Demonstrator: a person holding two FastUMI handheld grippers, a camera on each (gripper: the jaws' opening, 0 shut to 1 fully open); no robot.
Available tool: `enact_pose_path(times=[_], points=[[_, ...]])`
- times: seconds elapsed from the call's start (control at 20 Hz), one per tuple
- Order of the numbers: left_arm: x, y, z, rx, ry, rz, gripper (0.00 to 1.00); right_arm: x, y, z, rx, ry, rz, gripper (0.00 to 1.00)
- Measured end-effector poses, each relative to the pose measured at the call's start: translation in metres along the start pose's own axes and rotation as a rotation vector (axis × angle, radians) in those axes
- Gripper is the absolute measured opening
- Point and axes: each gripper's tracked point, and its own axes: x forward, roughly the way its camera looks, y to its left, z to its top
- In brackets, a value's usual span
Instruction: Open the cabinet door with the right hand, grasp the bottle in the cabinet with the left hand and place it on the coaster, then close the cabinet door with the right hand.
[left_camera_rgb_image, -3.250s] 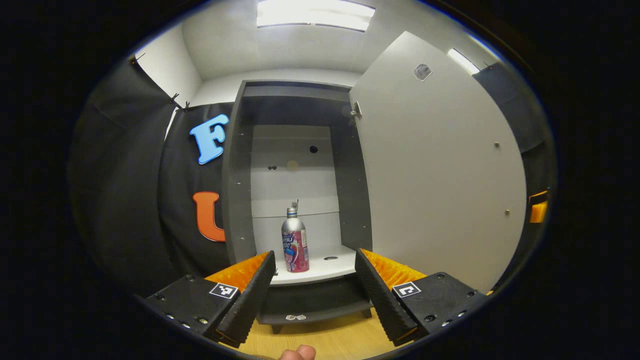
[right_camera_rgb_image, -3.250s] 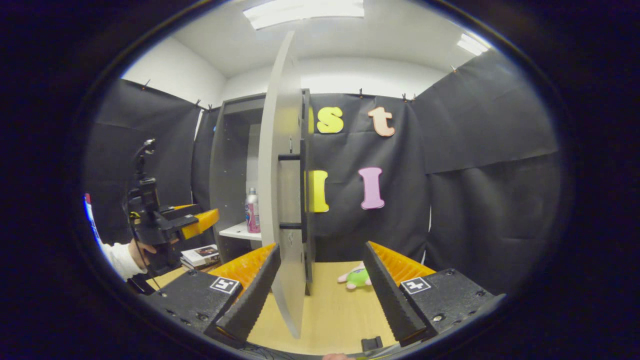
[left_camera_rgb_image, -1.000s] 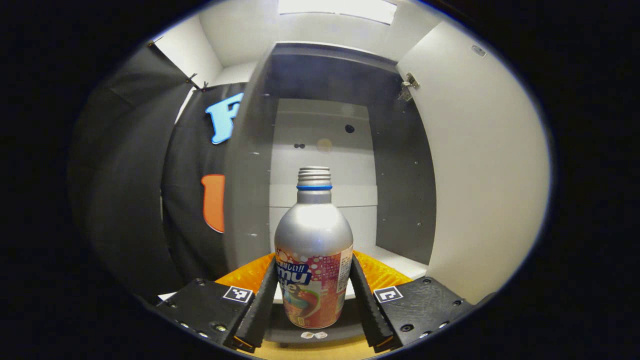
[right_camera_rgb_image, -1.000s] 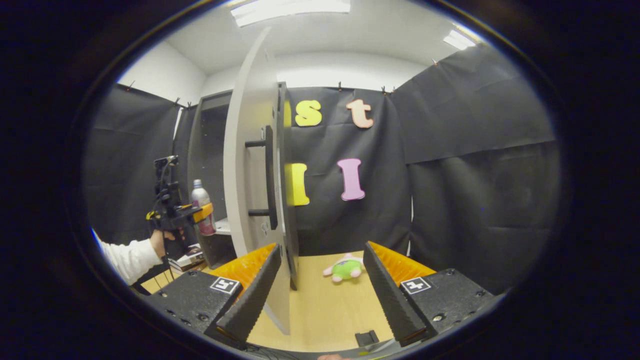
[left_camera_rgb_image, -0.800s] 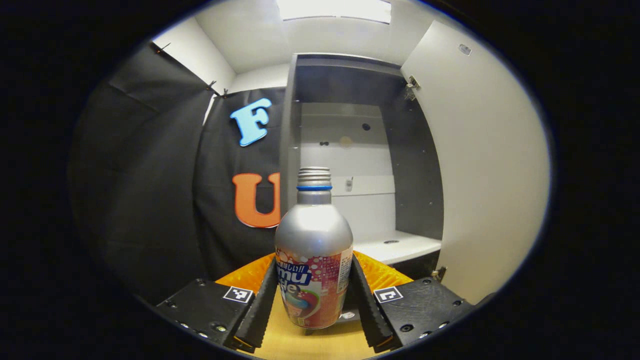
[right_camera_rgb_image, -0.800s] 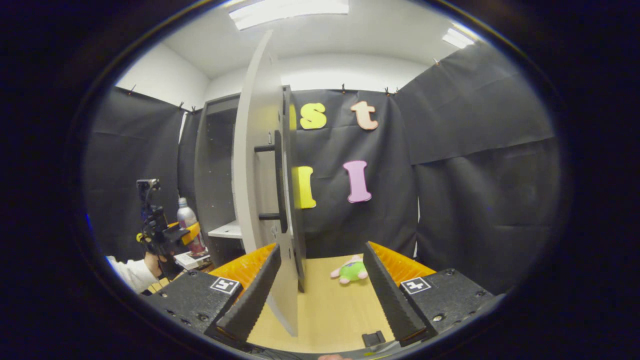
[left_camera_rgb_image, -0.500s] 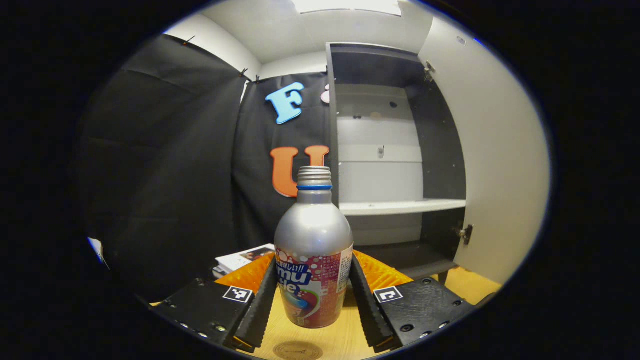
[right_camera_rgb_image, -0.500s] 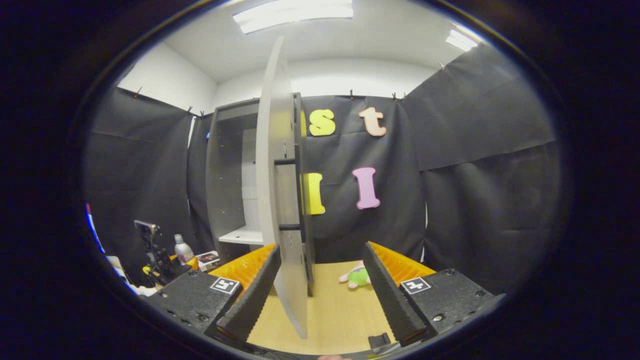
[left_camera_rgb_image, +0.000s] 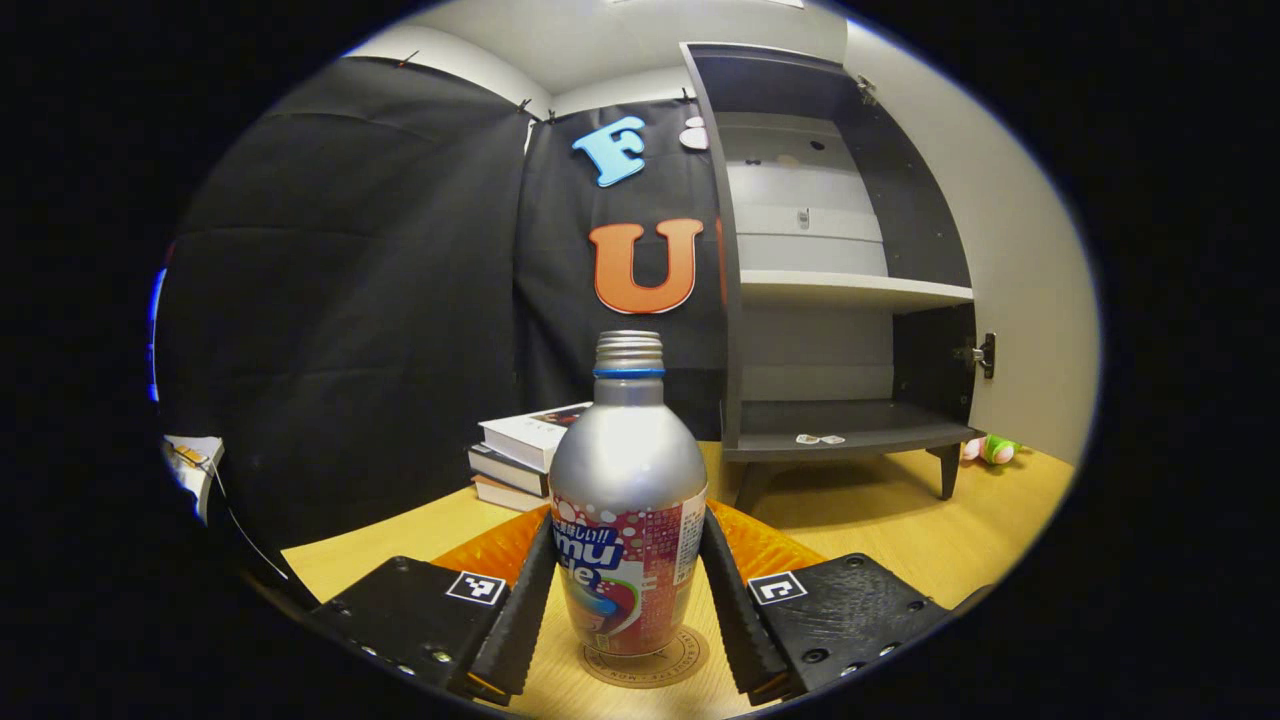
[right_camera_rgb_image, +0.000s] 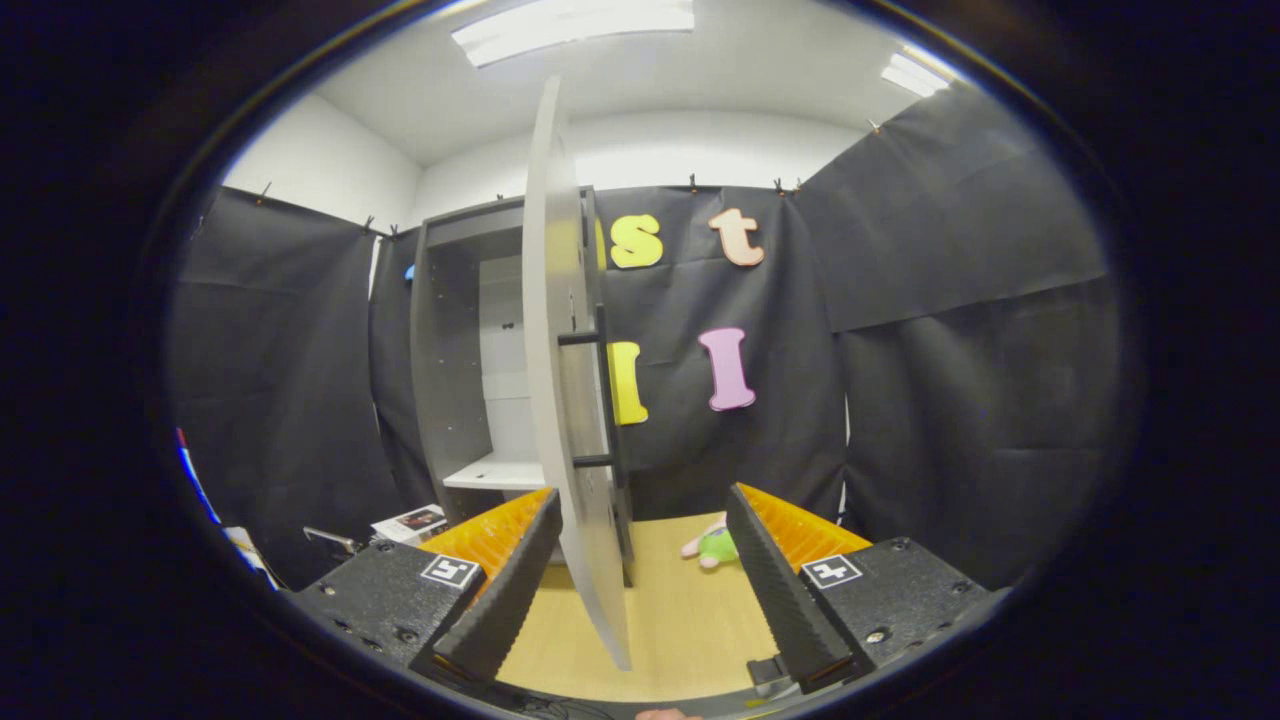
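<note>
The bottle has come out of the cabinet and down toward the table since the earlier frames, where it stood on the white shelf; the cabinet now sits behind it and off to its right, with the shelf bare. The left gripper holds the bottle upright, both fingers pressed against the label on either side, low on the body, so the neck and cap stand free and the base can be seen. Right under the bottle's base lies the round coaster; the base looks to be at or just above it, and I cannot tell whether they touch. Behind the bottle to its left a stack of books lies on the table, well apart from the coaster.

In the right gripper view, the right gripper waits with its fingers spread wide, holding nothing, the open cabinet door edge-on between them and its handle on the far face. It likely stays there so the door can be pushed shut once the bottle is set down. A small green toy lies on the table beyond the door.
</note>
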Motion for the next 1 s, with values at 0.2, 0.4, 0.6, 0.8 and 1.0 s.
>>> enact_pose_path(times=[0.2, 0.4, 0.6, 0.8, 1.0], points=[[0.0, 0.002, -0.024, -0.018, 0.018, 0.004, 0.73, -0.002, 0.009, -0.003, -0.009, 0.021, -0.002, 1.0], [0.003, 0.003, -0.033, -0.021, 0.008, 0.017, 0.73, -0.001, 0.014, -0.003, -0.01, 0.032, -0.007, 1.0], [0.002, 0.002, -0.034, -0.028, -0.003, 0.033, 0.73, 0.0, 0.017, -0.003, -0.01, 0.037, -0.012, 1.0], [-0.006, -0.002, -0.035, -0.015, -0.015, 0.024, 0.73, 0.003, 0.018, -0.005, -0.004, 0.037, -0.011, 1.0], [-0.006, -0.003, -0.034, -0.015, -0.015, 0.012, 0.76, 0.005, 0.021, -0.009, 0.005, 0.045, -0.007, 1.0]])
